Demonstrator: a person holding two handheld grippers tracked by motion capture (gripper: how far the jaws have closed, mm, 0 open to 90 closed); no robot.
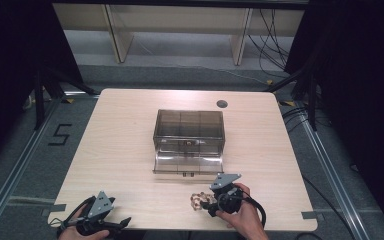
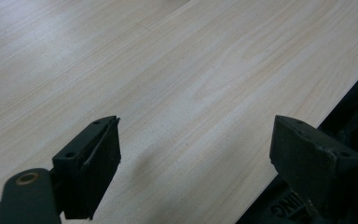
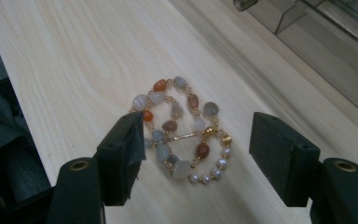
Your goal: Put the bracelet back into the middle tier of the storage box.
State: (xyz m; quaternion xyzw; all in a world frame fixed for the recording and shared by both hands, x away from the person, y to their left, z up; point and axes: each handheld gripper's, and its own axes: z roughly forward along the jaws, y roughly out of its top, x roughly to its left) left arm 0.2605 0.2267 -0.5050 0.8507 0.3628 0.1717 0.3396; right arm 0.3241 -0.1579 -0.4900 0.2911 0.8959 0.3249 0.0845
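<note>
Right claw (image 3: 196, 140) gapes around the beaded bracelet (image 3: 182, 128) on the desk (image 3: 74, 56); light, limp, slippery — best pinched across bunched strands. Left claw (image 2: 196, 154) open, empty.

Left gripper (image 1: 122, 221) and right gripper (image 1: 200, 202) — both low, jaws spread wide.

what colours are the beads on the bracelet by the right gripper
Orange-brown, pale grey-white and small white pearl-like beads on gold links; the bracelet shows best in the right gripper view.

Beaded bracelet (image 3: 182, 128) coiled flat on table (image 3: 74, 60), near drawer box (image 1: 189, 142).
</note>
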